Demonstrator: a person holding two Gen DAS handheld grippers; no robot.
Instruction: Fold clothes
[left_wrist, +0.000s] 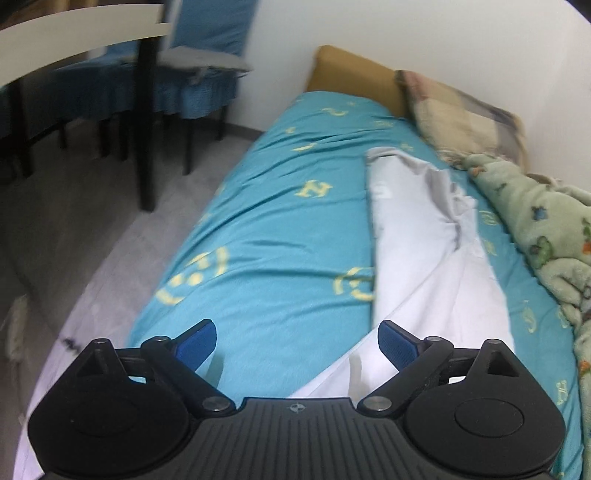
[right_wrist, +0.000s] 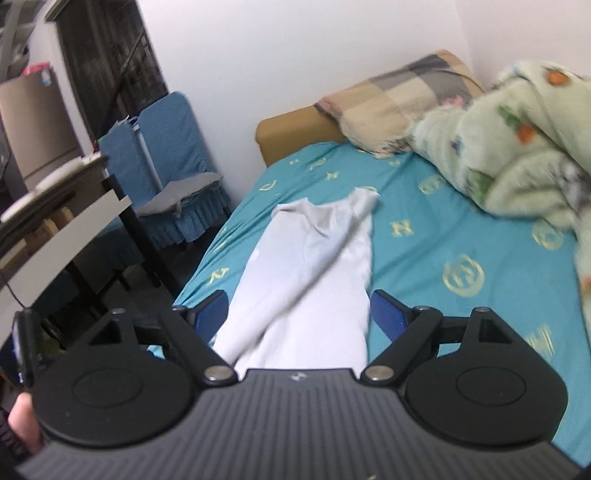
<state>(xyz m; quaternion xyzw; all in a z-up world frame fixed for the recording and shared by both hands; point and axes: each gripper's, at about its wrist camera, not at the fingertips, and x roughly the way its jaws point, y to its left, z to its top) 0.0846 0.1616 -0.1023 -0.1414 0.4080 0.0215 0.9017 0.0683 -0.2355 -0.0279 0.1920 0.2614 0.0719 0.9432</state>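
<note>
A white garment (left_wrist: 424, 258) lies lengthwise on the teal bed sheet (left_wrist: 280, 206), partly folded, its far end crumpled. My left gripper (left_wrist: 297, 341) is open above the sheet, with its right finger over the garment's near edge and nothing held. In the right wrist view the same white garment (right_wrist: 317, 266) runs straight ahead along the sheet (right_wrist: 443, 229). My right gripper (right_wrist: 297, 314) is open with its blue pads on either side of the garment's near part. Whether the pads touch the cloth is unclear.
A green patterned blanket (left_wrist: 535, 236) is bunched along the bed's right side, also the blanket (right_wrist: 517, 147). A checked pillow (right_wrist: 399, 107) lies at the headboard. A table (left_wrist: 85, 40) and blue-covered chairs (right_wrist: 166, 155) stand left of the bed. A hand (right_wrist: 22, 417) shows at the lower left.
</note>
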